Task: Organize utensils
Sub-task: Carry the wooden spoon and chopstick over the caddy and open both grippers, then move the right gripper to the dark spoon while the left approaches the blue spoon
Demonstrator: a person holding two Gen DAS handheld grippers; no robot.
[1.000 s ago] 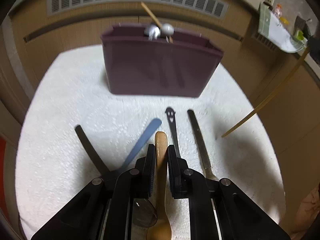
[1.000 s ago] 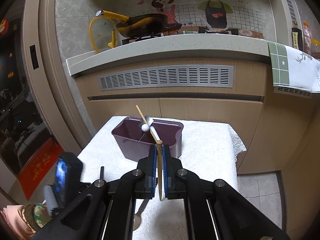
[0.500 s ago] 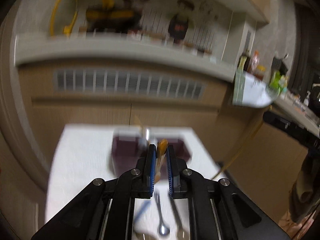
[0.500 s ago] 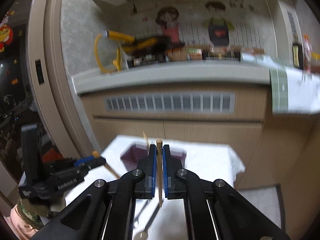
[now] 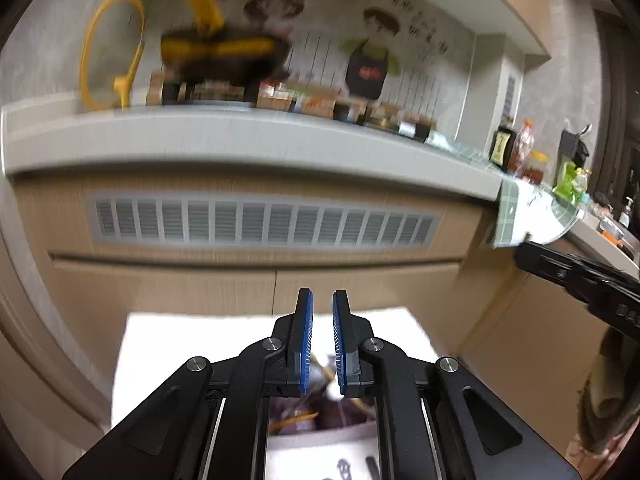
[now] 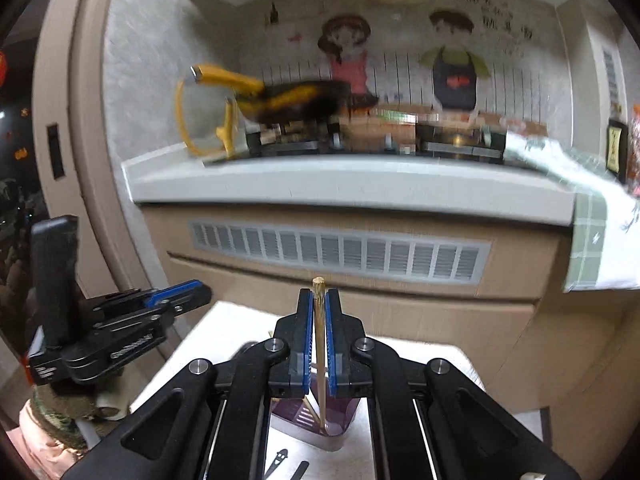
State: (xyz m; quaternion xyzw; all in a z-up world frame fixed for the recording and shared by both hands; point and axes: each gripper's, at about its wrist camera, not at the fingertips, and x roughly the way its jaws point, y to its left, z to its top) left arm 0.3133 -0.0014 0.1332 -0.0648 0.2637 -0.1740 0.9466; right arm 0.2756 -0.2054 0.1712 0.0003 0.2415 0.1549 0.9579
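My left gripper [image 5: 322,300] is open by a narrow gap and empty, high above the purple utensil bin [image 5: 332,420]. The bin holds a wooden spoon [image 5: 294,420] and metal utensils [image 5: 326,376]. My right gripper [image 6: 319,294] is shut on a wooden chopstick [image 6: 319,344], held upright with its lower end inside the bin [image 6: 340,412]. The left gripper also shows in the right wrist view [image 6: 176,298] at the left. The right gripper's body shows in the left wrist view [image 5: 576,280] at the right.
The white-cloth table [image 5: 168,340] stands in front of a cabinet with a vent grille [image 5: 260,222]. Dark utensil handles [image 6: 280,460] lie on the cloth before the bin. A kitchen counter [image 6: 340,184] with a yellow pan runs behind.
My left gripper lifted the wooden spoon from the table, carried it over the bin and let it go into it. My right gripper moved the chopstick over the bin.
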